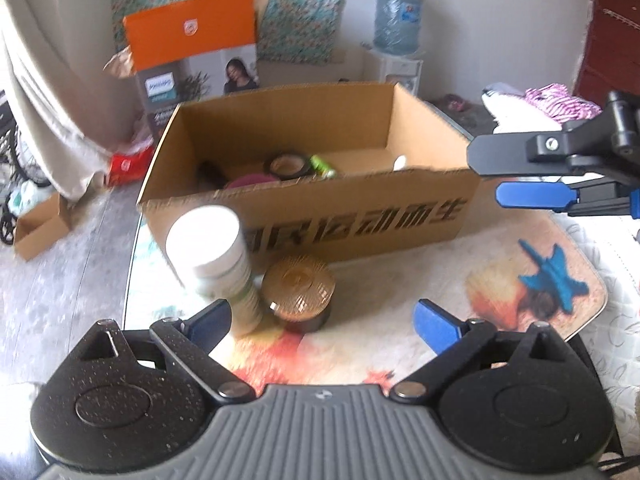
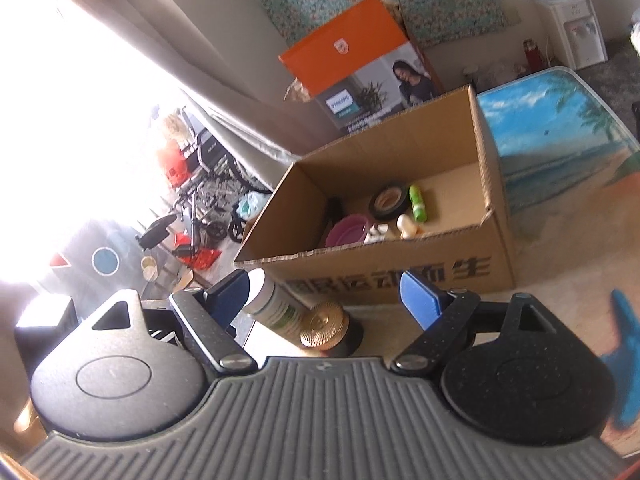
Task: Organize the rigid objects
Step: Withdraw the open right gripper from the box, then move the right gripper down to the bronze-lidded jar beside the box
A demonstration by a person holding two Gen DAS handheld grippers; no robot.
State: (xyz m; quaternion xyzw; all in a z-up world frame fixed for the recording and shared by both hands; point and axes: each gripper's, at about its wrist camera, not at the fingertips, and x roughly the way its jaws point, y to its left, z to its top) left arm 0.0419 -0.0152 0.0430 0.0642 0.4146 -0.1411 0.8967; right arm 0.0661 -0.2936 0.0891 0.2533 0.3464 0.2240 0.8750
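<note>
Cardboard box [image 2: 400, 276] holding tape roll [image 2: 389, 199], green tube [image 2: 417, 202], pink bowl [image 2: 346, 231], both grippers' jaws wide apart, empty

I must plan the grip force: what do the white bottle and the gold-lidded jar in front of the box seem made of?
White bottle: likely plastic, with a smooth matte white cap and a printed green label. Gold-lidded jar: the lid looks metallic or metallised plastic, shiny with fine ribs; the dark body may be glass or plastic.

Brown cardboard box [image 1: 312, 216], white bottle [image 1: 216, 252], gold-lidded jar [image 1: 298, 284], blue fingers [image 1: 434, 326]
</note>
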